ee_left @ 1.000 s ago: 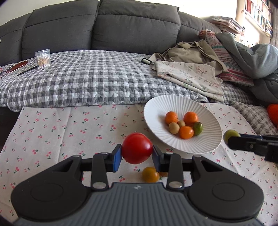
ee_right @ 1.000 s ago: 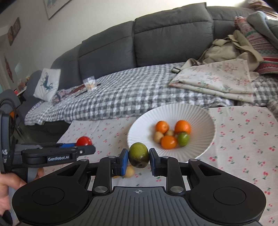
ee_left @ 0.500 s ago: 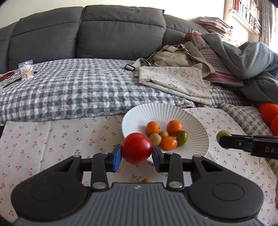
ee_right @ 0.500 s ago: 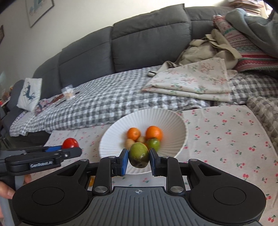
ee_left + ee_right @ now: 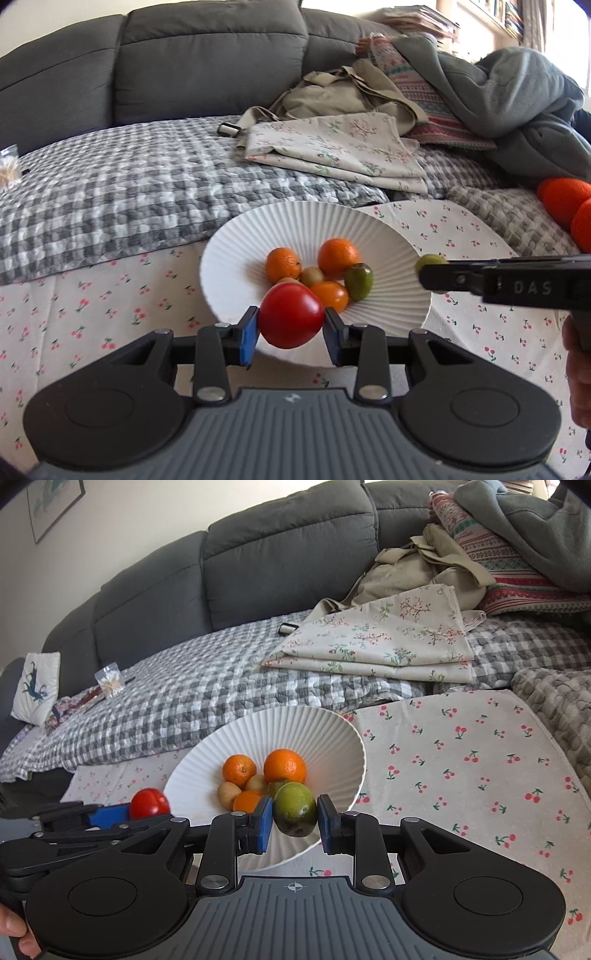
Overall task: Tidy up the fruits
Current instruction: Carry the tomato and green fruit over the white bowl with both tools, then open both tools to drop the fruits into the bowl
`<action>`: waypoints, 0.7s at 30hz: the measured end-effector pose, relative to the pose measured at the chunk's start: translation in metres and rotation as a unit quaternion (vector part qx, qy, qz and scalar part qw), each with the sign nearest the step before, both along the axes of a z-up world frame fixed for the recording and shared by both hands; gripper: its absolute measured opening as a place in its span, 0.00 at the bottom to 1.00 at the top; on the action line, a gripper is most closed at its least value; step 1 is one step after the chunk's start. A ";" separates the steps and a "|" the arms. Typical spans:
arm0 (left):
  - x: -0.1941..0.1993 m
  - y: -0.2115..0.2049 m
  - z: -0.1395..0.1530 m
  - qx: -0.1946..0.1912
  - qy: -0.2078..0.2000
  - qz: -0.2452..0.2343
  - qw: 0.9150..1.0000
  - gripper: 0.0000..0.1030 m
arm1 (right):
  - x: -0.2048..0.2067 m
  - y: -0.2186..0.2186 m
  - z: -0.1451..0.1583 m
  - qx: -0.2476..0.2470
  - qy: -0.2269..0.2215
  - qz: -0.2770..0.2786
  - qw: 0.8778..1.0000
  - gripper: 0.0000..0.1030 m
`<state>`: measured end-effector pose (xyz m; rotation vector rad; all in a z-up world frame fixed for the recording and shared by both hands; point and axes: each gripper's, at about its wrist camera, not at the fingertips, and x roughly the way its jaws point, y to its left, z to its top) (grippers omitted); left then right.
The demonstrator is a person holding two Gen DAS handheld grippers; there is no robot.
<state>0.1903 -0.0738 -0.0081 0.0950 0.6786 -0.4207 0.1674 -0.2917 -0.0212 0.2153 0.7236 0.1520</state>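
My left gripper [image 5: 291,325] is shut on a red tomato [image 5: 291,320] and holds it over the near rim of the white ribbed plate [image 5: 240,254]. My right gripper [image 5: 294,816] is shut on a green fruit [image 5: 294,808] over the plate's near right rim [image 5: 354,738]. The plate holds two oranges [image 5: 338,257], a small orange tomato, a green fruit [image 5: 359,281] and small tan fruits. The right gripper's fingers [image 5: 461,277] enter the left wrist view from the right. The tomato also shows in the right wrist view [image 5: 149,803].
The plate sits on a cherry-print cloth [image 5: 461,760]. Behind it lie a grey checked blanket [image 5: 110,192], folded floral fabric [image 5: 332,147], a beige bag, piled clothes and a dark sofa. Orange objects [image 5: 565,195] lie at the far right.
Both grippers have moved forward over the plate with their fruits still held. The plate looks nearer and larger in both views.
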 end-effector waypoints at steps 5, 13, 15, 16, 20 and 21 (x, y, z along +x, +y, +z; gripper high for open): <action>0.009 -0.013 -0.011 0.011 0.006 -0.011 1.000 0.34 | 0.006 0.009 -0.011 -0.020 0.005 0.010 1.000 0.24; 0.015 -0.018 -0.023 0.018 0.011 -0.022 1.000 0.34 | 0.016 0.026 -0.021 -0.035 0.006 0.041 0.999 0.25; 0.016 -0.016 -0.025 0.015 0.011 -0.019 1.000 0.35 | 0.018 0.024 -0.023 -0.024 0.008 0.041 0.999 0.25; 0.016 -0.015 -0.024 0.015 0.011 -0.017 1.000 0.35 | 0.018 0.023 -0.024 -0.024 0.009 0.039 0.999 0.25; 0.015 -0.013 -0.023 0.015 0.005 -0.011 1.000 0.39 | 0.017 0.020 -0.022 -0.015 0.005 0.031 0.999 0.27; 0.015 -0.012 -0.022 0.014 0.004 -0.009 1.000 0.43 | 0.017 0.018 -0.020 -0.008 0.004 0.029 1.000 0.27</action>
